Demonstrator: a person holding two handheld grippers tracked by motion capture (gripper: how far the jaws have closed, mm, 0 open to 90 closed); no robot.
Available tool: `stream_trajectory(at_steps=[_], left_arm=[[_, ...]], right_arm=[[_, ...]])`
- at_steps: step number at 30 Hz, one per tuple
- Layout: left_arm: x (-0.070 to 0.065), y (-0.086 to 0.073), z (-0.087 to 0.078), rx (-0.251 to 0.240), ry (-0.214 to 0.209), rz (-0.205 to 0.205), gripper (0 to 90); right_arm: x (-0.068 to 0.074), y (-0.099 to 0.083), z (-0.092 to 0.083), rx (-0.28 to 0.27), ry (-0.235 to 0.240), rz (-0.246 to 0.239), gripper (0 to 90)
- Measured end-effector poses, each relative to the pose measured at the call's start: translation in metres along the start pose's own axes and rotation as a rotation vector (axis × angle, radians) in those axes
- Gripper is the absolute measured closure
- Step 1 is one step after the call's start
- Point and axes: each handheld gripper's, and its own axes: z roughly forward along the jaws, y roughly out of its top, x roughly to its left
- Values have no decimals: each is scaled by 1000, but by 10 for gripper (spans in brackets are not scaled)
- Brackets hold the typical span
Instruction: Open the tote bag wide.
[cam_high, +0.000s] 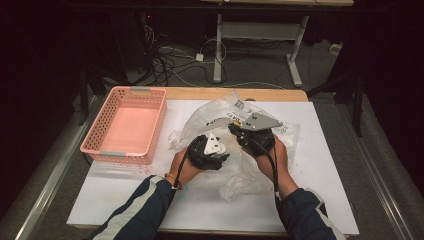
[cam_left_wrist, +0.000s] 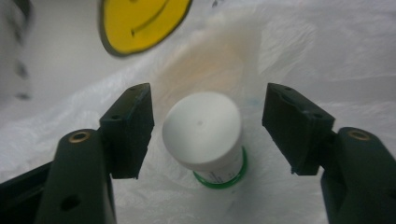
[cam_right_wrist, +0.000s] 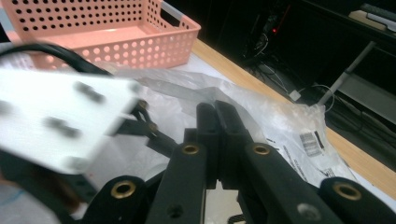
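A small bottle with a white cap and a green band lies inside a crinkled clear plastic bag. My left gripper reaches into the bag, its jaws open on either side of the cap without touching it. In the high view the left gripper sits at the bag's mouth, left of centre. My right gripper is shut on a fold of the plastic bag and holds it up. From above, the right gripper is just right of the left one. A yellow round sticker shows on the bag.
A pink perforated basket stands at the table's left, with nothing in it. The bag lies on a white sheet covering the wooden table. Cables and a desk frame lie on the floor beyond the far edge.
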Motion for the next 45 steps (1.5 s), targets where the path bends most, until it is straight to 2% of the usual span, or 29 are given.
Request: stream_trajectory(at_steps=[1,4,5,6,9,11,14,16,18,19,20,22,23,24,26,28,29,31,33,36,38,39,40,41,42,44,45], left_arm=[[0,0,0,0,0,0,327],[-11,6,-18,-38,20,61,326],[-18,9,-33,-69,21,106,326],[-18,9,-33,-69,21,106,327],[-25,10,-59,-115,19,129,326],[-27,10,-77,-153,27,128,306],[-26,7,-103,-193,76,138,289],[-21,3,-116,-211,115,122,265],[-11,-3,-123,-204,150,100,236],[-5,-8,-124,-183,181,101,228],[-1,-11,-122,-167,190,96,195],[10,-20,-116,-114,198,64,185],[15,-24,-112,-86,190,52,185],[20,-28,-107,-64,163,38,184],[26,-32,-96,-5,156,5,187],[28,-33,-91,4,125,-12,198],[28,-33,-87,23,137,-10,214],[29,-33,-83,32,122,-15,238],[30,-34,-79,50,132,-29,278],[33,-35,-76,64,151,-47,387],[35,-36,-76,61,156,-60,415],[35,-36,-76,58,158,-62,537],[36,-36,-77,57,150,-65,537],[35,-37,-77,53,137,-58,644],[35,-37,-78,51,139,-48,644],[33,-36,-80,47,129,-39,788],[31,-36,-82,51,122,-20,814]], right_arm=[[-1,-1,0,1,2,-1,900],[-1,-4,1,5,0,2,900],[-1,-6,0,6,-2,5,900],[-2,-7,0,8,-1,8,900],[-2,-10,-1,13,0,13,900],[-3,-14,-3,15,3,15,900],[-4,-17,-5,21,5,15,900],[-4,-18,-6,24,6,11,900],[-3,-20,-7,28,9,9,900],[-2,-21,-9,34,15,2,900],[-2,-22,-10,34,17,2,900],[-2,-22,-11,34,20,1,900],[-2,-22,-13,32,21,-5,900],[-2,-21,-17,27,21,-5,900],[-4,-21,-22,19,21,-3,900],[-5,-21,-24,16,22,0,900],[-6,-21,-25,12,21,0,900],[-9,-21,-28,5,20,12,900],[-13,-22,-30,2,19,16,900],[-19,-24,-34,-3,15,32,900],[-20,-24,-35,-6,11,38,900],[-22,-24,-36,-11,8,39,900],[-22,-24,-36,-11,8,39,900],[-21,-24,-36,-8,9,38,900],[-21,-24,-36,-8,9,38,900],[-18,-25,-33,-1,5,21,900],[-18,-25,-33,-1,9,23,868]])
